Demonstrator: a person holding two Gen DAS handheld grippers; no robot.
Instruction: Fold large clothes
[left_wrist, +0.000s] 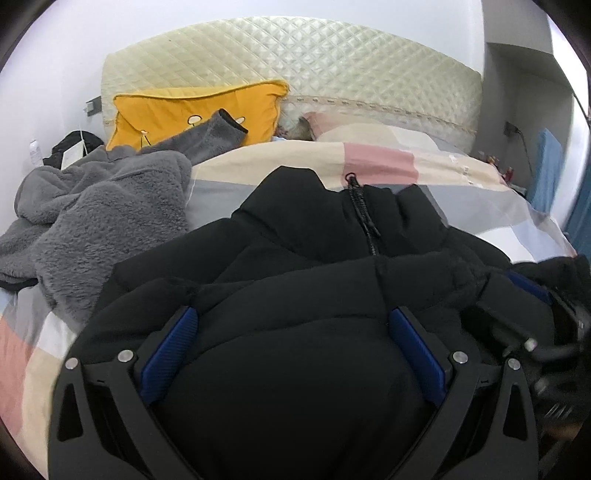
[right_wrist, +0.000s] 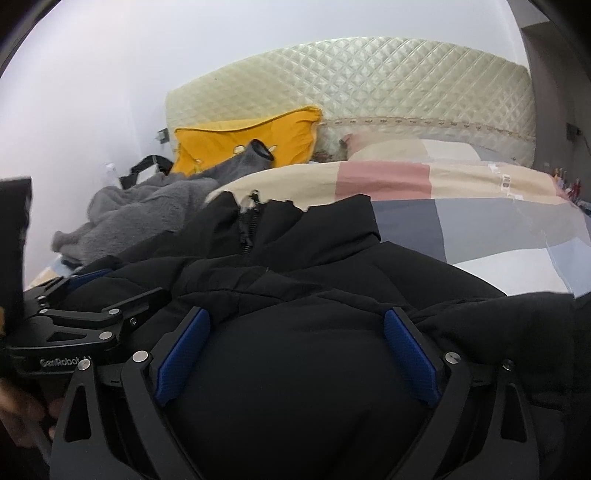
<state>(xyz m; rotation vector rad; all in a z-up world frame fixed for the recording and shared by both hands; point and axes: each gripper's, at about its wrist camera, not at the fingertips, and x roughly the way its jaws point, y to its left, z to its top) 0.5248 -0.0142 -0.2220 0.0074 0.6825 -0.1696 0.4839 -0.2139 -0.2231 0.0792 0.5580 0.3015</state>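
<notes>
**A:** What lies on the bed?

**B:** A black puffer jacket (left_wrist: 295, 258) is spread across the near part of a bed (left_wrist: 480, 206) covered in a checked quilt of pink, cream, grey and white blocks. The jacket's collar points toward the headboard, with a zip (left_wrist: 364, 218) running down its middle.

**A:** Where are the grippers?

**B:** Both sit low over the jacket's near end, side by side. The left gripper (left_wrist: 291, 325) has its two blue-padded fingers (left_wrist: 168, 354) spread wide apart, with a puffy bulge of black fabric filling the space between them. The right gripper (right_wrist: 297, 325) looks the same: fingers (right_wrist: 410, 358) well apart, jacket fabric mounded between them. Neither pair is pinched together on the cloth.

**A:** Can each camera see the other gripper?

**B:** Yes. In the left wrist view, the right one shows at the right edge, blurred. In the right wrist view, the left one shows at the left edge, resting against the jacket.

**A:** What else is around?

**B:** A grey fleece garment (left_wrist: 99, 218) lies crumpled on the left side of the bed, just beside the jacket, one sleeve reaching up over a yellow cushion (left_wrist: 166, 114). Behind stands a pale quilted headboard (left_wrist: 332, 62) against a white wall, with a pink pillow (left_wrist: 325, 120) at its foot.
</notes>
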